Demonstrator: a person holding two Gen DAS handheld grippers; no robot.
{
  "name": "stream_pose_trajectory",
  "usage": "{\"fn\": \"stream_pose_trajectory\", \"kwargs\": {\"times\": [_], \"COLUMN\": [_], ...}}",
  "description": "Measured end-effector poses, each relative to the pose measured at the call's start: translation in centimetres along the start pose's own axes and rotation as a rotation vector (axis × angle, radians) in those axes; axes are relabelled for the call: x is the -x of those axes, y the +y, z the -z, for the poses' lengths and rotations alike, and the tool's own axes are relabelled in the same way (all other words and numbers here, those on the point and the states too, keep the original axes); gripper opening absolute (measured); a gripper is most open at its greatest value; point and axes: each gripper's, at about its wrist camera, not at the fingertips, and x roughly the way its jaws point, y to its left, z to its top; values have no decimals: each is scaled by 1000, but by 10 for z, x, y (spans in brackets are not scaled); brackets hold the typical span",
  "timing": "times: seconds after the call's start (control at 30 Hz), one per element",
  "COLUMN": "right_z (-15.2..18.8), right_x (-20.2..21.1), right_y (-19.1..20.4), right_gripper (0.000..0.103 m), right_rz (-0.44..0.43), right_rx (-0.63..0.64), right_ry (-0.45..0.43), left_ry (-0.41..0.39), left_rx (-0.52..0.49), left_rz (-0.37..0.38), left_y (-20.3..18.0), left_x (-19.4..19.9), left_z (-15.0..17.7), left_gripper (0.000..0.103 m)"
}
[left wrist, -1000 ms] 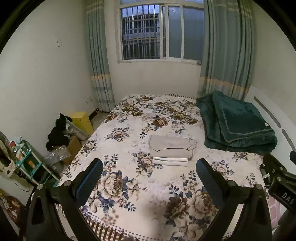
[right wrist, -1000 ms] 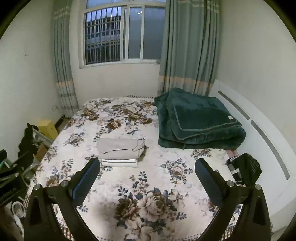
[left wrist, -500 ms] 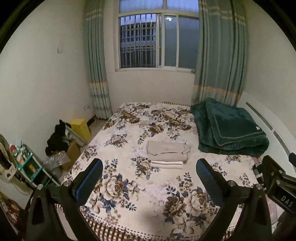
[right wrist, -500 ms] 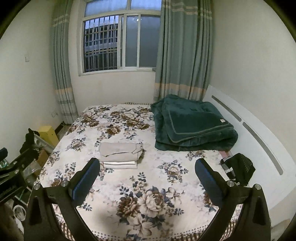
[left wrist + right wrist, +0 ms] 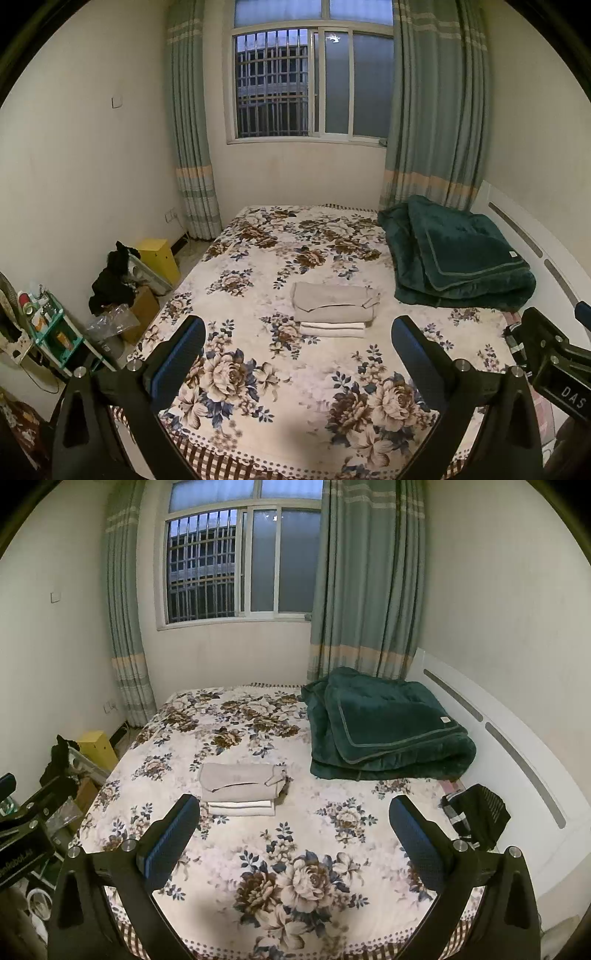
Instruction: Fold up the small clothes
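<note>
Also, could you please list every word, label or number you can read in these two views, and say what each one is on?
"DAS": white letters on the right gripper's black body, cut off at the frame edge in the left wrist view.
White lettering on the left gripper's black body, right wrist view: too blurred and cropped to read.
White tag on the green blanket: too small to read.
Nothing else is legible.

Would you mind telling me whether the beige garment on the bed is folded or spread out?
Folded. The beige garment is a compact layered rectangle atop a folded white piece on the floral bed.
</note>
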Motion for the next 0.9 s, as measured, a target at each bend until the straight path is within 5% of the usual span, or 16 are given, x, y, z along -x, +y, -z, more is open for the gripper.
{"fn": "stream_pose_trajectory", "kwargs": {"times": [0.9], "right_z": [-2], "right_x": [-5], "right_y": [10], "right_gripper": [103], "right_rz": [-26], "right_rx": [9], "right_ry": [-5], "left_ry": [-25], "left_rx": [-5], "left_rz": [2], "left_y": [-8], "left_x": [5], "left_z": [2], "left_gripper": [103]}}
